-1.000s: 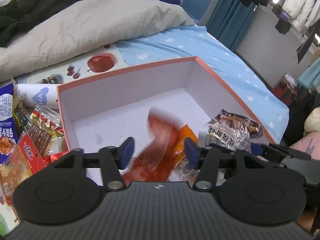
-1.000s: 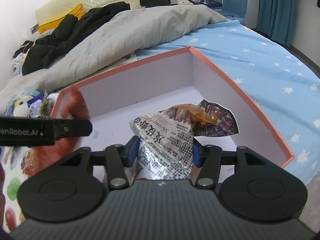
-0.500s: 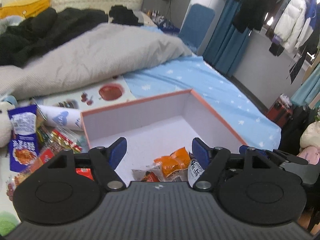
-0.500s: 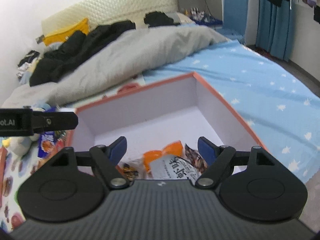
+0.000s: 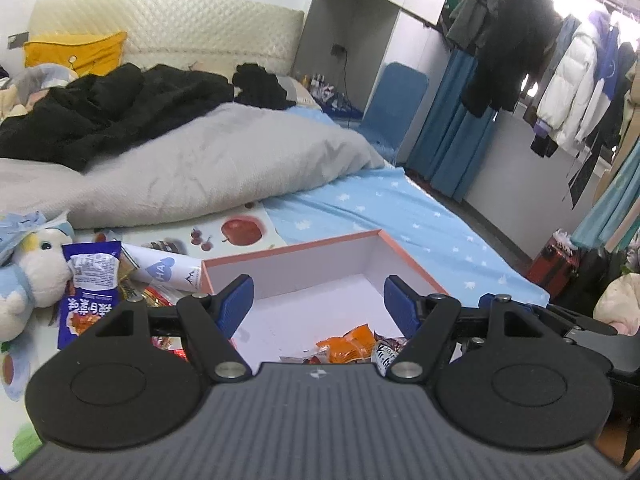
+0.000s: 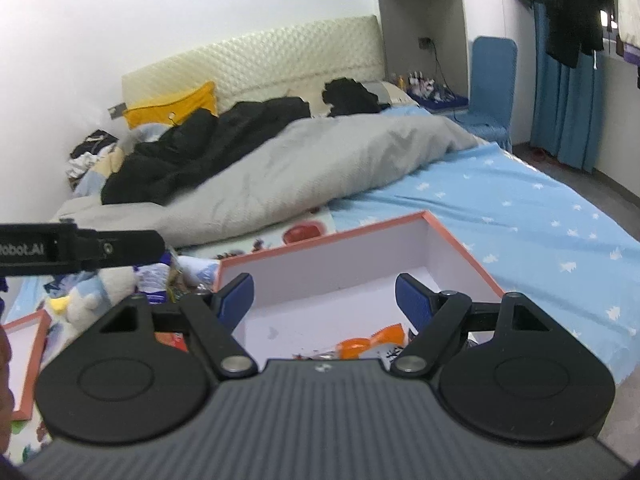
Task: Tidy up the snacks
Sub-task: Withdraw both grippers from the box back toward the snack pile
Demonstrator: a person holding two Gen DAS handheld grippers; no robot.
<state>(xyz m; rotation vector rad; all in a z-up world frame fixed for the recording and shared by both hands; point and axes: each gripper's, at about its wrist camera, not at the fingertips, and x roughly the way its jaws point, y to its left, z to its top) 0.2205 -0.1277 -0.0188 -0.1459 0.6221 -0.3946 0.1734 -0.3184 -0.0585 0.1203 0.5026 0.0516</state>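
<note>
A white box with an orange rim (image 5: 288, 250) (image 6: 328, 240) lies on the bed. Inside it near the front lie an orange snack packet (image 5: 350, 346) (image 6: 372, 342) and a grey printed packet (image 5: 386, 354). My left gripper (image 5: 319, 300) is open and empty, raised above the box's near side. My right gripper (image 6: 325, 300) is open and empty, also raised above the box. More snacks lie left of the box: a blue packet (image 5: 90, 296) and a white tube (image 5: 164, 270). The left gripper's body (image 6: 80, 250) shows in the right wrist view.
A plush toy (image 5: 24, 280) sits at far left. A grey duvet (image 5: 200, 168) and black clothes (image 5: 100, 112) cover the bed behind. A fruit-print mat (image 5: 236, 232) lies under the box. An orange-rimmed lid (image 6: 24, 360) lies at left. The bed edge drops off at right.
Both grippers let go of their packets into the box, opened wide and lifted up and back. The box now looks smaller and lower in both views.
</note>
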